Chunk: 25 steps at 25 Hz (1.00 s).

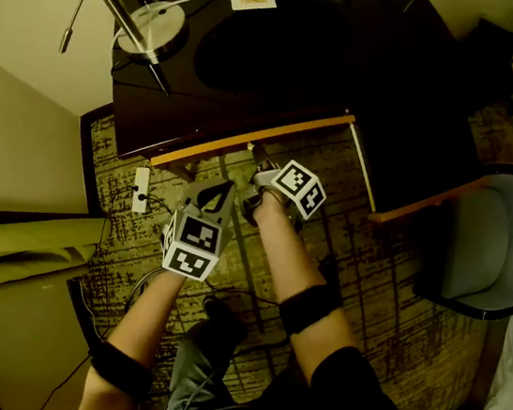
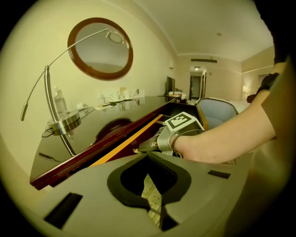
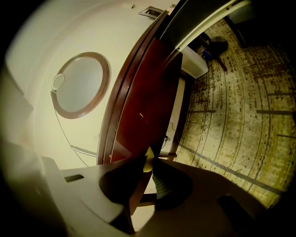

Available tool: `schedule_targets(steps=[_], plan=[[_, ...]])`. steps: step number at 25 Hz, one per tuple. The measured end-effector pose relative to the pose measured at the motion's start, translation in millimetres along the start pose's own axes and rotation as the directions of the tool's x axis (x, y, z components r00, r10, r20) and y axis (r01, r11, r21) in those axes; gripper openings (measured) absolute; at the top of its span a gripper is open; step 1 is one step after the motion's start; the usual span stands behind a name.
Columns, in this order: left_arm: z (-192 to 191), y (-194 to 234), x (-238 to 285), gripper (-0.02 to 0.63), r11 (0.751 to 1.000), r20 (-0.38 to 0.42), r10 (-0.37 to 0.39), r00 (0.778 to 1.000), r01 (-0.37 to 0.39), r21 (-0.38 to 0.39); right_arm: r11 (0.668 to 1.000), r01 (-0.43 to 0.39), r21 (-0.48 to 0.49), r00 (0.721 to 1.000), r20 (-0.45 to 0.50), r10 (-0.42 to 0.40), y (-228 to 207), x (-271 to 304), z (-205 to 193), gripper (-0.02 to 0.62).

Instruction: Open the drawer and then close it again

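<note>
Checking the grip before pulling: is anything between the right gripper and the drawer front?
Nothing visible stands between them. The right gripper is closed on the edge of the drawer front. The left gripper is empty and off to the side, not in the way.

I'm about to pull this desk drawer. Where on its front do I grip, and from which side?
Grip the drawer front by its thin edge near the middle, coming in from the open floor in front of the desk. It looks like a flat panel with no handle showing, so only that edge fits between jaws. The right gripper is shut on it there.
</note>
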<state>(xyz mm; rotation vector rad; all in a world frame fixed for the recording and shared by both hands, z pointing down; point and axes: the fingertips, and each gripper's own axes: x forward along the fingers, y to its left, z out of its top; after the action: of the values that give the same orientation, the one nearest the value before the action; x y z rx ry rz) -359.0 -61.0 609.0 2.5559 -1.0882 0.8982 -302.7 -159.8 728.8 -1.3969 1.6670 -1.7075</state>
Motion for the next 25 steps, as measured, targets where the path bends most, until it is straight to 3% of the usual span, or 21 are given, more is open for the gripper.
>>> schedule_targets(steps=[25], plan=[[40, -89, -49, -0.006, 0.995, 0.012, -0.098, 0.995, 0.098, -0.013, 0.994, 0.101, 0.047, 0.993, -0.069, -0.098, -67, -189, -76, 0.08]])
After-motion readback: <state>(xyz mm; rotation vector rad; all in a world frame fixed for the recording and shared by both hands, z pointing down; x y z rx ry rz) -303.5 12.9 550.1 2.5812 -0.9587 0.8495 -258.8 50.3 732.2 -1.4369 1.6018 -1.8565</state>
